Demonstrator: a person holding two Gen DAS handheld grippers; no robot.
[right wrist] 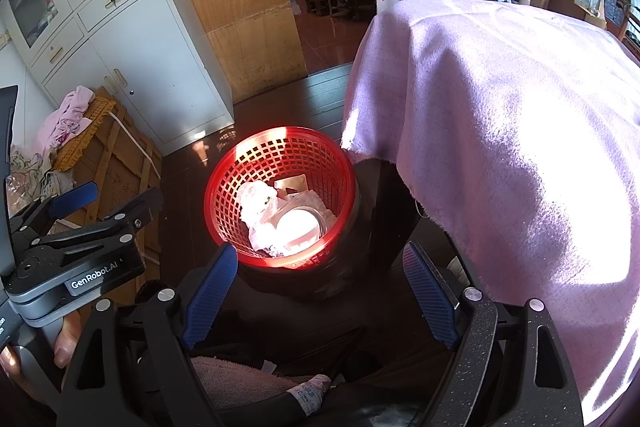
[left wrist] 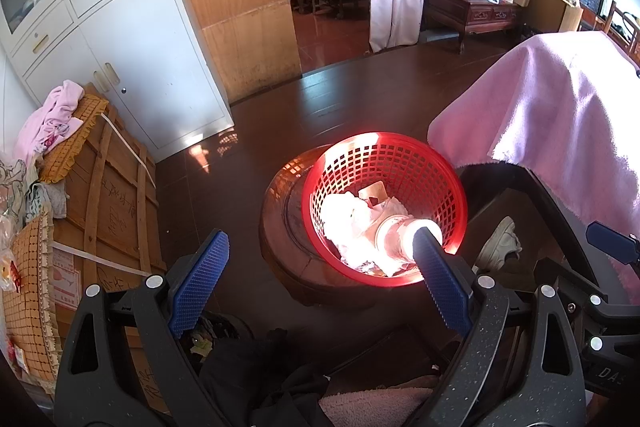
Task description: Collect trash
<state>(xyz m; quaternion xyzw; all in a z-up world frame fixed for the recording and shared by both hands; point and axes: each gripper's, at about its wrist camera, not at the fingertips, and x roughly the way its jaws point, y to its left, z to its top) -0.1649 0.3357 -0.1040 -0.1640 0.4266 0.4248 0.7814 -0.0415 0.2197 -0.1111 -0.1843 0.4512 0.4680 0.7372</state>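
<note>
Red basket [left wrist: 384, 207] on a dark round stool [left wrist: 288, 247], at 12 o'clock from both claws, holding crumpled white trash [left wrist: 352, 219] and a pale jar [right wrist: 299, 225] lying in sun glare. Left gripper [left wrist: 320, 275] spread wide with nothing between its blue pads [left wrist: 200, 279]; right gripper [right wrist: 320, 291] likewise agape and empty, low beside the pink cloth [right wrist: 500, 127] at 2 o'clock. "GenRobot.AI" legible on the left gripper body at 9 o'clock in the right view; handwriting on the wooden crate [left wrist: 108, 211] at 9 o'clock unreadable.

Red basket [right wrist: 280, 155] glossy plastic lattice; pink tablecloth [right wrist: 500, 115] fuzzy matt cloth; floor [left wrist: 340, 95] polished dark wood; crate [left wrist: 116, 195] rough wood.
</note>
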